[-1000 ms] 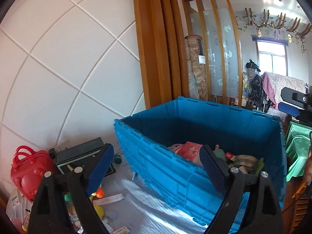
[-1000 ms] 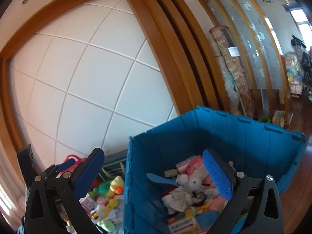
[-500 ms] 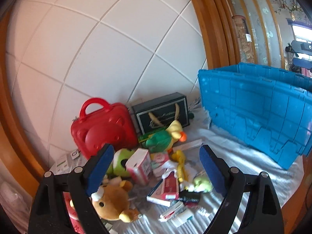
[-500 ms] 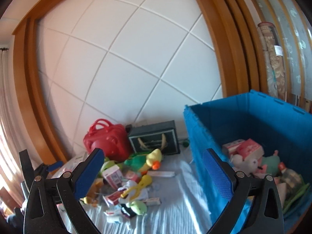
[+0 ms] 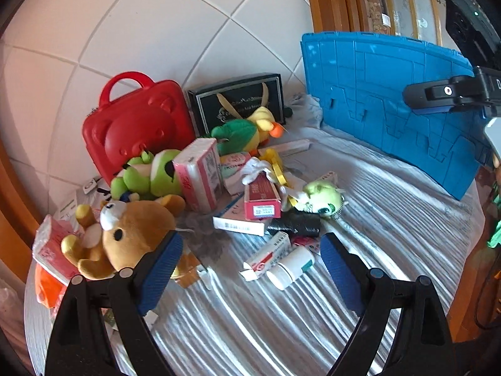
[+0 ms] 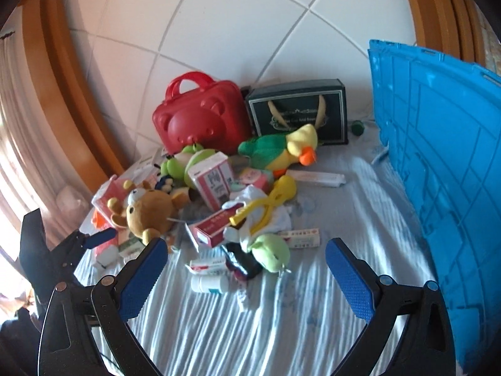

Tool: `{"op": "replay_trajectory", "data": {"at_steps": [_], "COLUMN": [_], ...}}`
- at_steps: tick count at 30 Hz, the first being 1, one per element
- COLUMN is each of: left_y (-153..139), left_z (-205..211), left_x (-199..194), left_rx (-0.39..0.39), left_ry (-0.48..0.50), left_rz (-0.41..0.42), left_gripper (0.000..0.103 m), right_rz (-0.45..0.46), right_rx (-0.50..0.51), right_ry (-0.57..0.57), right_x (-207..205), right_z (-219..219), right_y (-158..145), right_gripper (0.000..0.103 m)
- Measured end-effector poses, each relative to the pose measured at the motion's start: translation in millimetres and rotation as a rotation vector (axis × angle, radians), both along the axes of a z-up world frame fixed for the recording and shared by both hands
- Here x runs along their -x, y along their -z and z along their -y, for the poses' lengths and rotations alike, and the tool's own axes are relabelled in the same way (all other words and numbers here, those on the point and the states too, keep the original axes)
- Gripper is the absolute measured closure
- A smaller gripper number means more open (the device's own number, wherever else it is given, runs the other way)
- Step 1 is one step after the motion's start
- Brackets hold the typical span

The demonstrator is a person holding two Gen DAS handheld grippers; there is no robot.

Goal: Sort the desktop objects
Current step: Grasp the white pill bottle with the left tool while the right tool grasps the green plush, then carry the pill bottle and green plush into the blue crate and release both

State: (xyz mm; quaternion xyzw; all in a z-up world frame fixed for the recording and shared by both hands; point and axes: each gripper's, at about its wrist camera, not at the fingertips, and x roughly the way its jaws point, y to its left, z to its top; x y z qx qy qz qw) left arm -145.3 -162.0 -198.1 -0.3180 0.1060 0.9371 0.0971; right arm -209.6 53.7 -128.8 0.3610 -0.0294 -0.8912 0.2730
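A heap of toys and boxes lies on a striped cloth: a brown bear plush (image 5: 125,235) (image 6: 150,210), a green frog plush (image 5: 150,175), a green and yellow duck plush (image 5: 247,131) (image 6: 281,150), a pale green doll head (image 5: 322,199) (image 6: 271,252), pink and red cartons (image 5: 200,172) (image 6: 214,178), a white pill bottle (image 5: 291,266) (image 6: 209,283). The blue crate (image 5: 391,94) (image 6: 438,156) stands at the right. My left gripper (image 5: 250,263) is open and empty above the heap's near edge. My right gripper (image 6: 244,269) is open and empty, and shows at the right in the left wrist view (image 5: 438,100).
A red bear-faced case (image 5: 134,122) (image 6: 200,119) and a dark gift box (image 5: 238,103) (image 6: 300,112) lean on the white tiled wall behind the heap. Wooden frames stand left and right. Bare striped cloth (image 6: 250,329) lies in front of the heap.
Both grippers have swung left and down, away from the blue crate and toward the heap of toys. Both were open and empty throughout.
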Motion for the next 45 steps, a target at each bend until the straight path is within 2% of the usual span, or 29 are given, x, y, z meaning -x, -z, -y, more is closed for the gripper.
{"op": "replay_trajectory", "data": {"at_steps": [3, 4, 6, 9, 12, 16, 19, 21, 23, 25, 27, 31, 32, 34, 35, 39, 42, 45], "left_y": [24.3, 31.3, 46.9, 72.2, 88.3, 97.8, 105.8, 114.2, 119.8, 120.9, 121.5, 122.9, 122.8, 122.1, 121.4, 119.3, 111.9, 92.7], "left_z": [-14.3, -18.3, -26.5, -37.7, -41.1, -34.2, -30.4, -30.3, -31.9, -32.9, -32.9, -36.4, -36.7, -34.6, -32.5, -29.8, -31.2, -33.5], "left_x": [10.0, 13.1, 19.1, 28.8, 37.3, 52.8, 65.6, 70.1, 70.1, 69.8, 71.9, 75.2, 75.1, 75.0, 75.6, 71.1, 59.9, 49.0], "left_rx": [-0.002, -0.016, -0.03, 0.005, 0.038, 0.042, 0.048, 0.05, 0.039, 0.01, -0.016, -0.019, -0.022, -0.033, -0.037, -0.05, -0.039, -0.036], "left_ry": [0.053, 0.086, 0.15, 0.225, 0.27, 0.318, 0.352, 0.374, 0.388, 0.392, 0.38, 0.362, 0.359, 0.337, 0.322, 0.282, 0.271, 0.264], "left_rz": [0.036, 0.058, 0.105, 0.189, 0.232, 0.252, 0.287, 0.319, 0.335, 0.338, 0.343, 0.342, 0.342, 0.345, 0.35, 0.374, 0.354, 0.302], "left_gripper": [0.015, 0.023, 0.03, 0.043, 0.043, 0.043, 0.043, 0.043, 0.043, 0.044, 0.044, 0.046, 0.048, 0.063, 0.069, 0.07, 0.07, 0.07], "right_rz": [0.04, 0.052, 0.067, 0.092, 0.113, 0.146, 0.187, 0.218, 0.236, 0.263, 0.292, 0.304, 0.306, 0.312, 0.315, 0.324, 0.3, 0.272], "right_rx": [-0.029, -0.036, -0.045, -0.046, -0.046, -0.058, -0.109, -0.163, -0.23, -0.261, -0.267, -0.248, -0.251, -0.239, -0.235, -0.217, -0.211, -0.196], "right_ry": [-0.021, -0.026, -0.033, -0.037, -0.044, -0.08, -0.163, -0.225, -0.253, -0.277, -0.289, -0.31, -0.313, -0.305, -0.303, -0.283, -0.269, -0.244], "right_x": [18.6, 23.8, 34.2, 49.2, 62.7, 81.1, 92.4, 99.5, 106.8, 114.9, 122.9, 132.3, 134.0, 136.7, 137.0, 128.9, 115.8, 103.1], "right_z": [0.2, -1.2, -3.7, -7.9, -8.7, 0.3, 21.0, 38.3, 52.3, 61.8, 67.8, 78.4, 81.1, 82.1, 81.7, 73.3, 64.1, 53.8], "right_y": [18.6, 22.8, 31.1, 41.4, 50.0, 66.1, 87.8, 106.3, 123.6, 138.2, 149.3, 156.6, 158.8, 159.8, 159.6, 152.6, 139.9, 123.6], "right_gripper": [0.001, 0.001, 0.001, 0.001, 0.001, 0.001, 0.013, 0.031, 0.033, 0.036, 0.044, 0.048, 0.049, 0.05, 0.051, 0.052, 0.052, 0.052]}}
